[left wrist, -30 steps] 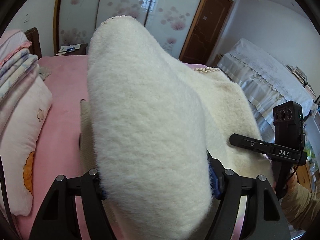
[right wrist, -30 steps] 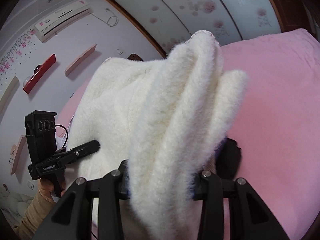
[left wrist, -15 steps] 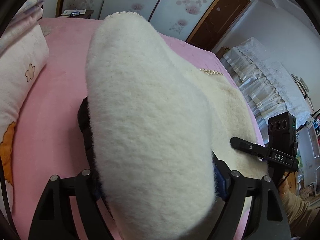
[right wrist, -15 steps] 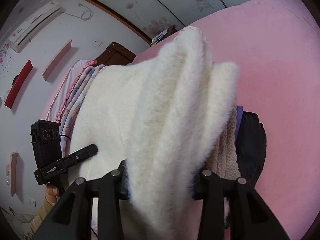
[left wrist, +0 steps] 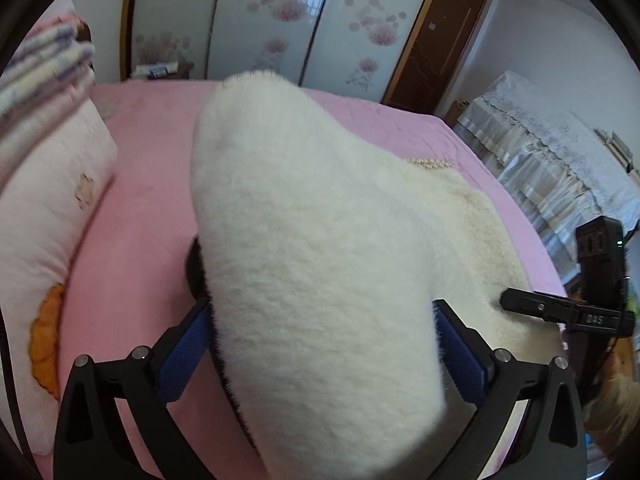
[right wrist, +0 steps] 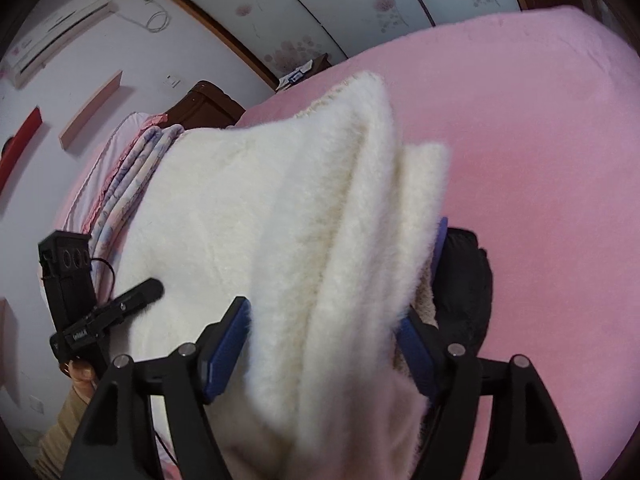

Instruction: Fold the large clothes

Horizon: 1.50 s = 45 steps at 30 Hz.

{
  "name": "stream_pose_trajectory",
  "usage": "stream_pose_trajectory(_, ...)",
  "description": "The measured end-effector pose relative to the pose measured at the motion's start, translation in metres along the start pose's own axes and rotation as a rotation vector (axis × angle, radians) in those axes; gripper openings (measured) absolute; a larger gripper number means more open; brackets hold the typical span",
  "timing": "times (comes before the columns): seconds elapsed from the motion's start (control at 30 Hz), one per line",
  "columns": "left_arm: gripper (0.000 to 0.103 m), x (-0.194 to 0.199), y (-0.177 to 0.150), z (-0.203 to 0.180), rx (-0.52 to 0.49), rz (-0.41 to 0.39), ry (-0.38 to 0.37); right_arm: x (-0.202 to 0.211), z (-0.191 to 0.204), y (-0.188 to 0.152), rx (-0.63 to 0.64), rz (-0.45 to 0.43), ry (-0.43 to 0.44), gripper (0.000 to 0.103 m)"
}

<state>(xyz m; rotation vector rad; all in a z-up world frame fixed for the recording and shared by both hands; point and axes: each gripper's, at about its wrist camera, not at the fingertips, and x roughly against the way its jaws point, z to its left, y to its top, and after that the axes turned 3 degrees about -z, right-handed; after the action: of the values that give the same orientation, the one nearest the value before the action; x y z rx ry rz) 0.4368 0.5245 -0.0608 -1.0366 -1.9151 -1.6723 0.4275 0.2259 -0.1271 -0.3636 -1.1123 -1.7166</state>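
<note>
Now we let go of the fold. Both sets of jaws have just been opening: the left gripper point(left wrist: 322, 344) stands wide with the white fleece garment point(left wrist: 320, 248) between its blue pads point(left wrist: 182, 354) but no longer pinched, and the right gripper point(right wrist: 324, 344) is likewise released around a bunched ridge of it. The garment lies draped across the pink bed point(right wrist: 540, 160), over a dark garment point(right wrist: 464, 280) at its right edge. To do this well, we judge it best to draw both grippers straight back toward us, level and together, so the pile does not snag and drag the folded layer askew.
</note>
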Motion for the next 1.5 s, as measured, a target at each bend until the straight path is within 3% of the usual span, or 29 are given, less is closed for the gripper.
stream_pose_trajectory(0.17,0.103,0.03,0.001,-0.013,-0.017,-0.064,0.11,0.02,0.015,-0.003,0.087,-0.02,-0.057,0.072)
stream_pose_trajectory(0.33,0.103,0.066,-0.003,-0.031,-0.012,-0.108,0.212,0.048,0.027,-0.004,0.127,-0.075,-0.056,0.072)
stream_pose_trajectory(0.57,0.103,0.105,-0.026,-0.092,-0.061,-0.172,0.329,0.071,0.032,-0.019,0.198,-0.095,-0.066,0.072)
stream_pose_trajectory(0.73,0.103,0.126,-0.051,-0.147,-0.04,-0.207,0.299,0.096,0.019,-0.039,0.192,-0.088,-0.046,0.072)
stream_pose_trajectory(1.0,0.103,0.14,-0.084,-0.239,0.019,-0.185,0.184,0.159,-0.01,-0.071,0.201,-0.068,-0.041,0.072)
stream_pose_trajectory(1.23,0.103,0.133,-0.126,-0.317,0.038,-0.199,0.242,0.213,-0.042,-0.106,0.18,-0.076,-0.071,0.072)
stream_pose_trajectory(1.5,0.103,0.12,-0.184,-0.359,0.189,-0.216,0.211,0.262,-0.089,-0.154,0.171,-0.127,-0.132,0.073)
